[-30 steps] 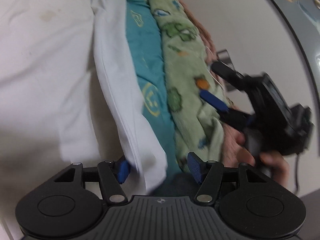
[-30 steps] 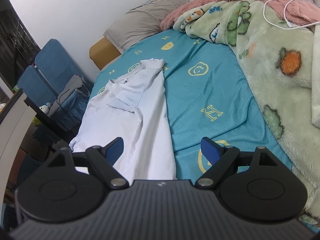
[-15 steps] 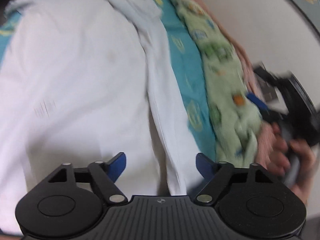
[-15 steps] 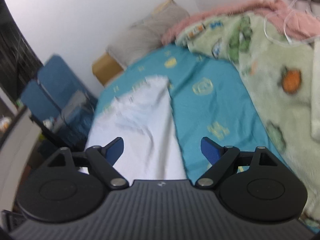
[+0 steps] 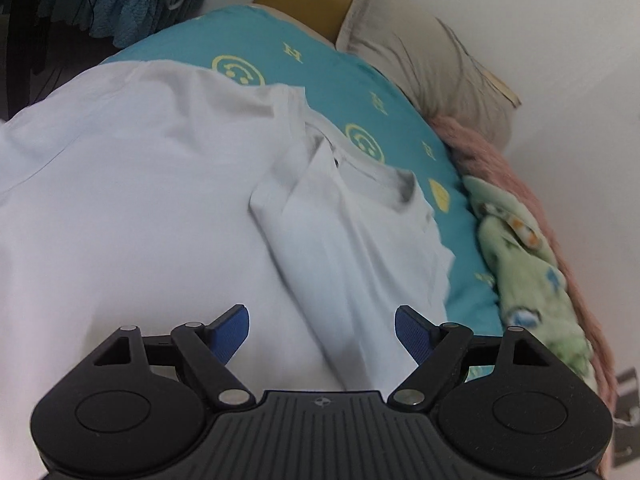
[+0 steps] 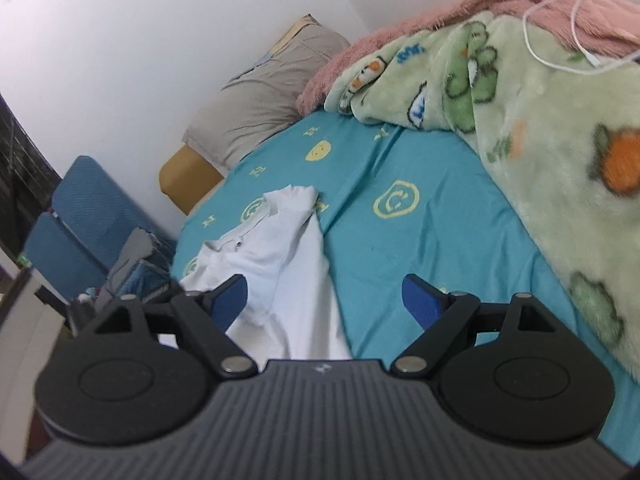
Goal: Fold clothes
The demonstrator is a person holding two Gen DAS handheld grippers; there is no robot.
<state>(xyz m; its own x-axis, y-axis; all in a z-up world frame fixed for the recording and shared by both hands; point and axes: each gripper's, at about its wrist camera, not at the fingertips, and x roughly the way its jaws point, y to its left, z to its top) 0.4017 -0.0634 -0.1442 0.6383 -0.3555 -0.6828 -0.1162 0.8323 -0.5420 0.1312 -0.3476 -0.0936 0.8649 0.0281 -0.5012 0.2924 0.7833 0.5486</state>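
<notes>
Left tool (image 5: 322, 330): jaws standing wide apart, blue pads (image 5: 230, 330) gripping nothing; the white shirt (image 5: 160, 208) is lying beneath and beyond the gap, and the pads are pressing on no cloth. The jaws have just been opening, with nothing pinched between them.

Right tool (image 6: 324, 300): jaws likewise spread wide and carrying nothing; its left pad (image 6: 230, 300) is showing in front of the shirt's (image 6: 280, 264) edge, and whether it is touching the cloth cannot be told.

White shirt: lying on the bed, filling the left and centre of the left wrist view, one side folded over toward the middle, collar pointing to the upper right. In the right wrist view it is sitting at lower centre-left.

Bed sheet (image 6: 420, 248): teal with yellow smiley and letter motifs, spreading under the shirt.

Green blanket (image 6: 540, 120): fleecy, cartoon-printed, bunching along the right of the frame, a pink blanket (image 6: 460, 12) lying behind it and a white cable (image 6: 560, 44) trailing across.

Grey pillow (image 6: 264, 96): resting at the bed's head against a white wall (image 6: 140, 40).

Blue folding chair (image 6: 84, 216): standing at the left edge beside the bed.
</notes>
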